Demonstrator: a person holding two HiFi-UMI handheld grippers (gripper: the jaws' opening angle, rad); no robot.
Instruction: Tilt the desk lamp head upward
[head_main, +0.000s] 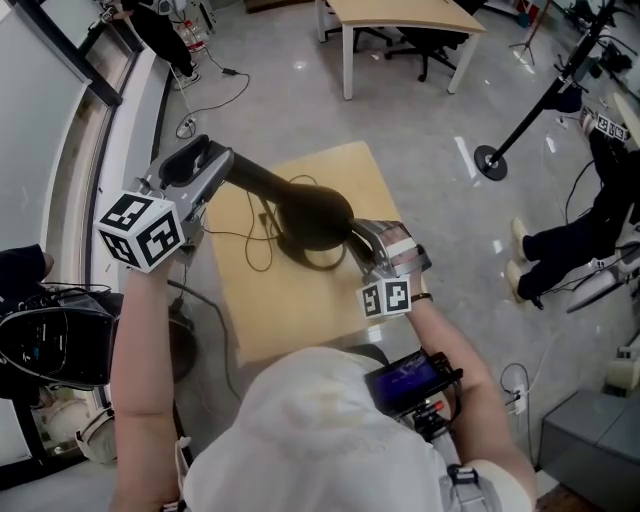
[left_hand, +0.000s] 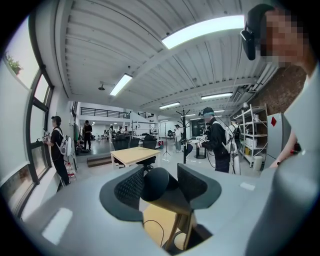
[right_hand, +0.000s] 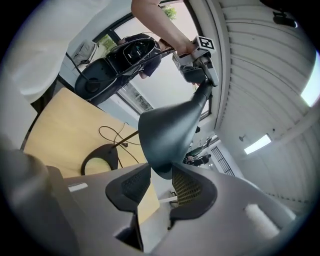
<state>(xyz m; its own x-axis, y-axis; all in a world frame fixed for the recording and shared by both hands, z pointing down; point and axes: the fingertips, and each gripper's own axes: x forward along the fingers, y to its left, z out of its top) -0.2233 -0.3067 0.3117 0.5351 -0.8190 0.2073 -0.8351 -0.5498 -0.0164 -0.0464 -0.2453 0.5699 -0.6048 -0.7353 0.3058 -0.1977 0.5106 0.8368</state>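
The desk lamp head, a dark flared shade, is held up above the wooden table, between the 2 grippers. The lamp's dark neck is seen running from the head up and left into the left gripper, whose jaws are closed on the neck's rounded end, with both ribbed pads pressed against it. The right gripper is placed at the head's lower right edge; in the right gripper view its jaws are spread, and the narrow rim of the head is seen dipping between them without being pinched. The ring-shaped lamp base and a thin black cable are seen lying on the tabletop below the head.
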